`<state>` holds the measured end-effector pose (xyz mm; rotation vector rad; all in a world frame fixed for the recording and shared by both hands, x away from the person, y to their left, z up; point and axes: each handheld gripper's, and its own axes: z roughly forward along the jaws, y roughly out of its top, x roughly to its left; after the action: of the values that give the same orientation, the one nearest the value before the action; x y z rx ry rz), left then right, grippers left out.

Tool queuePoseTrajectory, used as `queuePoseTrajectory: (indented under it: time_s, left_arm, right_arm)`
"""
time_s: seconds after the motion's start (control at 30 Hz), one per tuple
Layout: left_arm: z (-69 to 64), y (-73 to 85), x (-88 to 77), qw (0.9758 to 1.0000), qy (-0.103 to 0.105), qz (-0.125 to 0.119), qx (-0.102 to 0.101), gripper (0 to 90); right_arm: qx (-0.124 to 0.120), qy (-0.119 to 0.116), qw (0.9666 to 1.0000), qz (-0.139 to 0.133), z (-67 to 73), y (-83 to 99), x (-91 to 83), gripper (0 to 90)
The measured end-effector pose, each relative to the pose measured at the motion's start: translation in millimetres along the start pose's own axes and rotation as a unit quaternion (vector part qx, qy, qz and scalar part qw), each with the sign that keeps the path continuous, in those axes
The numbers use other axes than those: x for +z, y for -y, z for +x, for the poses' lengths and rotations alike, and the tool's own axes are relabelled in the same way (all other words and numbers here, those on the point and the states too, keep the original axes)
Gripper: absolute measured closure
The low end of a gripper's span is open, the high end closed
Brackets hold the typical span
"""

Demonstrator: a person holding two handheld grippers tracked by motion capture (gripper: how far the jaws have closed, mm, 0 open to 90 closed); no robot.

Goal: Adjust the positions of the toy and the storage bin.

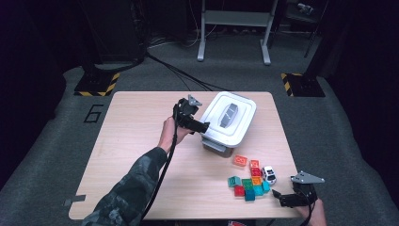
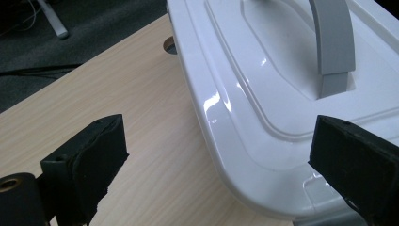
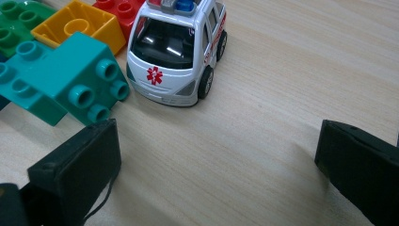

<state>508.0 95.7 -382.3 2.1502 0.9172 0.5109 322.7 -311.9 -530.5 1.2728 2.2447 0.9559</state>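
Note:
A white lidded box (image 1: pixel 228 118) with a grey handle (image 1: pixel 229 113) stands at the table's middle back. My left gripper (image 1: pixel 201 127) is open at the box's near-left corner; in the left gripper view the lid corner (image 2: pixel 263 155) lies between the jaws, and the grey handle (image 2: pixel 332 42) is beyond. Near the front right lie several toy bricks (image 1: pixel 249 181) and a white toy ambulance (image 1: pixel 268 174). My right gripper (image 1: pixel 278 195) is open just in front of them. In the right gripper view the ambulance (image 3: pixel 176 52) sits ahead of the jaws beside a teal brick (image 3: pixel 70 82).
The wooden table (image 1: pixel 141 155) is bare on its left half. An orange brick (image 1: pixel 240 160) lies apart from the pile, close to the box. A small hole (image 2: pixel 169 46) in the tabletop shows beside the box. Dark floor, cables and a metal frame (image 1: pixel 235 28) lie beyond.

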Motion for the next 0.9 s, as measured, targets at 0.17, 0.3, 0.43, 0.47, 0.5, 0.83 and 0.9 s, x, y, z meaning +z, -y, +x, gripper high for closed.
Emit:
queuePoseTrajectory:
  time_s: [0.17, 0.3, 0.43, 0.47, 0.5, 0.83, 0.9]
  left_arm:
    - [-2.9, -2.3, 11.8, 0.9999, 0.003, 0.016, 0.005, 4.9]
    - [-2.8, 1.5, 16.4, 0.9995, 0.006, 0.03, 0.003, 5.6]
    - [1.2, 5.6, 14.5, 0.9995, 0.01, 0.03, -0.008, 6.4]
    - [1.7, 5.7, 14.2, 0.9995, 0.011, 0.03, -0.009, 6.4]
    - [2.2, 5.7, 13.8, 0.9995, 0.009, 0.029, -0.006, 6.4]
    - [4.0, 8.6, 9.0, 0.9994, 0.01, 0.033, 0.002, 6.8]
    - [5.0, 10.7, 7.4, 0.9994, 0.01, 0.032, -0.003, 6.7]
  right_arm:
    - [-0.002, 0.0, 1.0, 0.002, -0.3, 0.1, -0.1, 0.3]
    - [-0.003, 0.0, 1.0, 0.002, -0.5, 0.2, -0.1, 0.4]
    - [-0.001, 0.0, 1.0, 0.002, -0.2, 0.2, -0.3, 0.4]
    - [0.0, 0.0, 1.0, 0.002, -0.1, 0.1, -0.3, 0.4]
    - [-0.002, 0.001, 1.0, 0.001, -0.4, 0.2, -0.2, 0.4]
    - [0.0, 0.001, 1.0, 0.001, -0.1, 0.2, -0.2, 0.4]
    - [0.0, 0.001, 1.0, 0.002, -0.1, 0.1, -0.3, 0.4]
